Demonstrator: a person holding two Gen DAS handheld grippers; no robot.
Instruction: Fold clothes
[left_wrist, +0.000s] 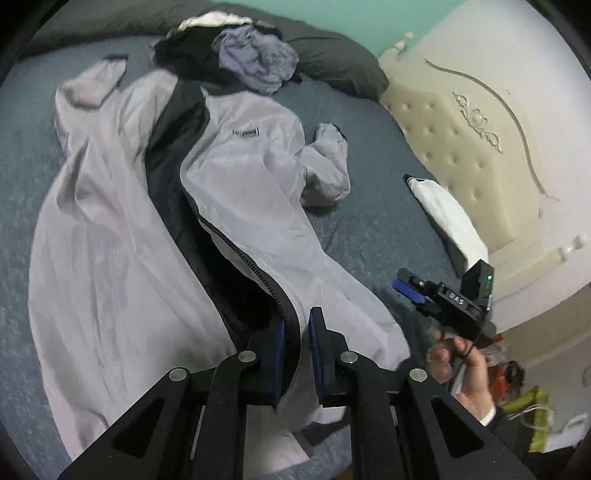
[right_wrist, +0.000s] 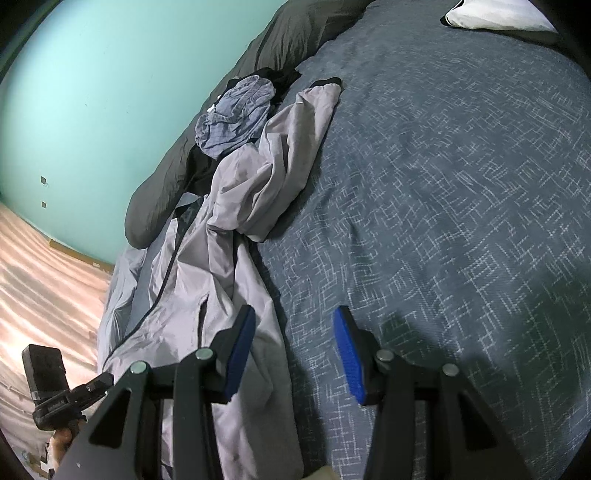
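Left gripper (left_wrist: 295, 332) nipped shut on the zip edge of the grey jacket (left_wrist: 243, 173), which lies unzipped w/ sleeves out on the bed (right_wrist: 443, 184). Right gripper (right_wrist: 295, 354) half open, empty. No fold made yet; heap of clothes (left_wrist: 255, 59) untouched.

Left gripper (left_wrist: 295, 343): 2 blue-padded jaws nearly closed, pinching the jacket's (left_wrist: 236, 177) zip edge. Right gripper (right_wrist: 295, 354): jaws parted, angled downward, nothing between pads. Right hand (left_wrist: 465, 373): wrapped around its handle.
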